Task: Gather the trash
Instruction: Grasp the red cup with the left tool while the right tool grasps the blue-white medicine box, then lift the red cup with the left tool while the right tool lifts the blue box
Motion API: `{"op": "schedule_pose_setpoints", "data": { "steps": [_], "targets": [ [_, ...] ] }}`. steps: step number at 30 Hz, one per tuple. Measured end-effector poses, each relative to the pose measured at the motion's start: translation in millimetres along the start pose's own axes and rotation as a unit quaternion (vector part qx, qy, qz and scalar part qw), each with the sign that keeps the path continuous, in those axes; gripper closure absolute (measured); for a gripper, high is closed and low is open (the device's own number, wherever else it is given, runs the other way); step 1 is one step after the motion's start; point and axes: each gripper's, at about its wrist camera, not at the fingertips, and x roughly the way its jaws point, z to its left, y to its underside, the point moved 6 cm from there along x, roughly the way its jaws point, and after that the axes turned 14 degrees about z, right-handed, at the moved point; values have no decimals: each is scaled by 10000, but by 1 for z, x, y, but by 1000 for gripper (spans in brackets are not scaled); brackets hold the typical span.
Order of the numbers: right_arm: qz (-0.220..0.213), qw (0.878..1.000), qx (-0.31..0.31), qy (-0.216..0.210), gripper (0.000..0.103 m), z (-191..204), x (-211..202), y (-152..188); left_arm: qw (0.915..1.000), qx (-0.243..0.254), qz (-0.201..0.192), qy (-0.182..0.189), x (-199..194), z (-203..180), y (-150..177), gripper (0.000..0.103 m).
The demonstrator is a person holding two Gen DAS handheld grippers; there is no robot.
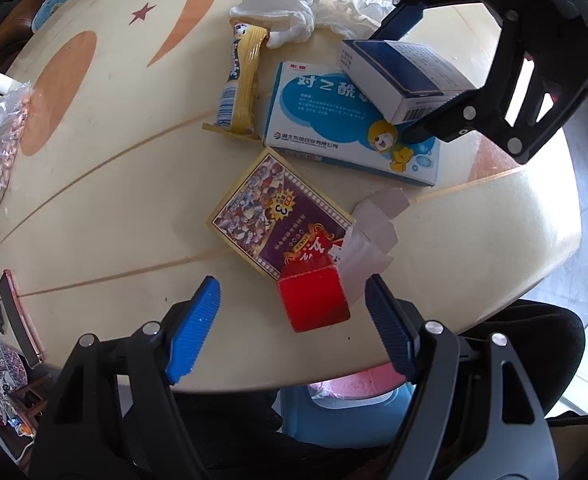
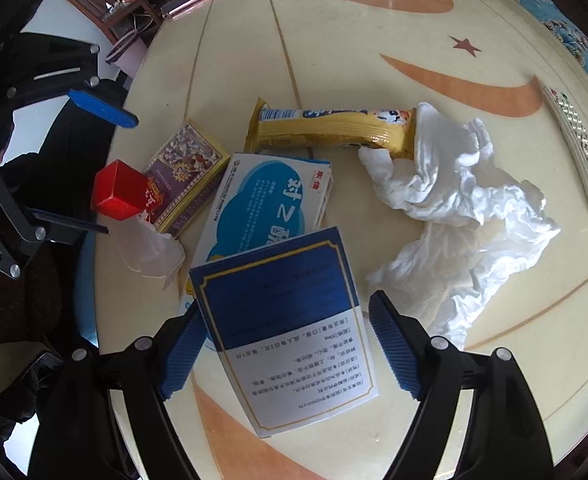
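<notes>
Both grippers closing in on the trash pile

We straddle the navy box with our right gripper, fingers apart; it leans on the blue carton at 12 o'clock, so we should square up, then squeeze. Our left gripper gapes around the red pack. Only the right view shows the remote at 2 o'clock.

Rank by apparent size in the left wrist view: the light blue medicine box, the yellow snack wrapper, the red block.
1. light blue medicine box
2. yellow snack wrapper
3. red block

The last two are unsure: the block sits much nearer the camera, so it looks inflated.
</notes>
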Motion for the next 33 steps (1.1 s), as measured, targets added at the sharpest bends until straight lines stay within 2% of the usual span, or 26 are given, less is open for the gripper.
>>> {"op": "schedule_pose_setpoints", "data": {
  "steps": [3,8,15,20,22,27,33],
  "targets": [
    [-120,9999,78,10,35,-4,-6,1,10000,-55,-28,36,1,2,0,33],
    [-195,9993,270,146,36,-10,-12,5,10000,-61,-37,70,2,1,-3,36],
    [-448,9951,608,643,36,-14,-32,9,9999,3,-7,127,5,3,-1,50],
    [-608,9886,926,1022,36,-16,-44,14,9998,-4,-64,188,6,4,-1,61],
    [-631,9850,1050,1214,36,-17,-48,17,9998,-5,-69,204,6,4,0,62],
    [-780,9781,1259,1463,36,-10,-51,17,9997,9,-94,236,8,2,3,71],
    [-1109,9675,1628,1588,36,-11,-58,20,9996,-21,-160,251,8,2,11,72]
  ]
}}
